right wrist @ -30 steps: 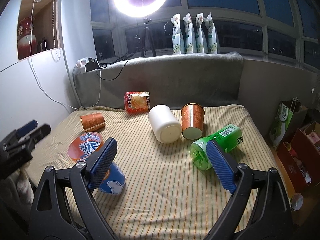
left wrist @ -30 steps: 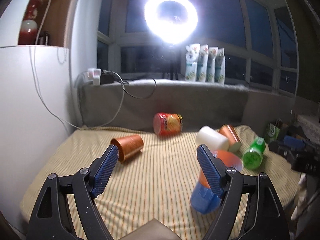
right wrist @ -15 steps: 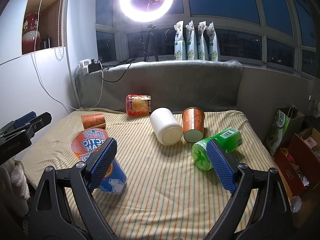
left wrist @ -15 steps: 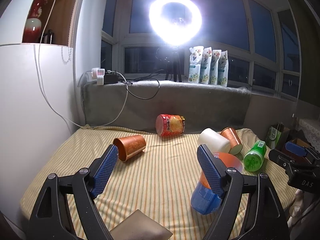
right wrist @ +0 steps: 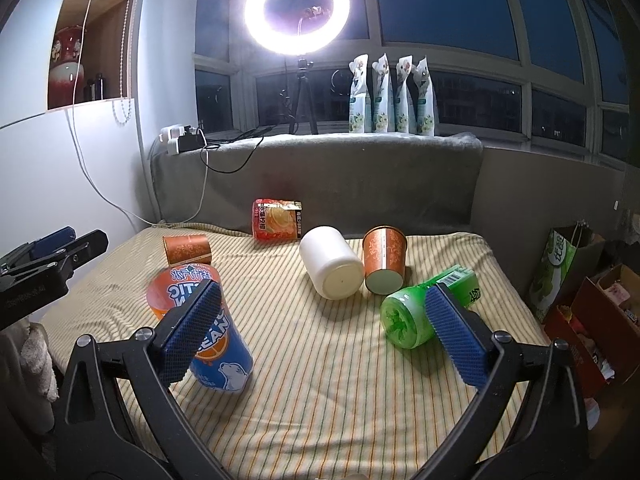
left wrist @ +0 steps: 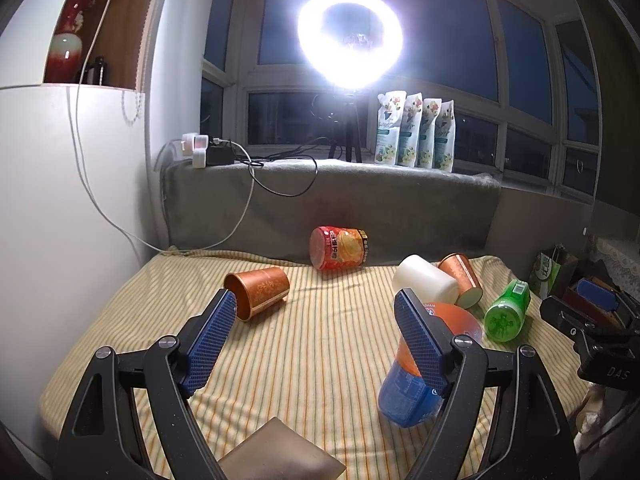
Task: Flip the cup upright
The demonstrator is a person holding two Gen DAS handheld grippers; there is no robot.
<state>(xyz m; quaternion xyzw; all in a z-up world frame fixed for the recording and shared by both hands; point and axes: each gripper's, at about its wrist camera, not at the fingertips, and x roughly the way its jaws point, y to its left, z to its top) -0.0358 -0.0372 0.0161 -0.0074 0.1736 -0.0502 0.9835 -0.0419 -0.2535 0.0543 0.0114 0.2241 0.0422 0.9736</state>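
Several cups lie on a striped cloth [right wrist: 320,360]. A blue and orange cup [right wrist: 212,336] leans on its side near my right gripper's left finger; it also shows in the left wrist view [left wrist: 412,384]. A copper cup [left wrist: 258,292] lies on its side at the left, also seen in the right wrist view [right wrist: 187,249]. A white cup [right wrist: 332,268] and another copper cup [right wrist: 384,260] lie in the middle. A green cup [right wrist: 424,308] lies at the right. My left gripper [left wrist: 316,344] and right gripper [right wrist: 320,332] are open and empty above the near cloth.
A red snack can [right wrist: 277,220] lies by the grey backrest [right wrist: 320,176]. A ring light [right wrist: 298,10] on a tripod and several pouches [right wrist: 390,96] stand on the sill. A white cabinet [left wrist: 60,200] is at the left. Bags and boxes [right wrist: 580,280] sit at the right.
Both views have tilted upward a little, so the objects sit lower in view. Both grippers stay open. No cup has moved.
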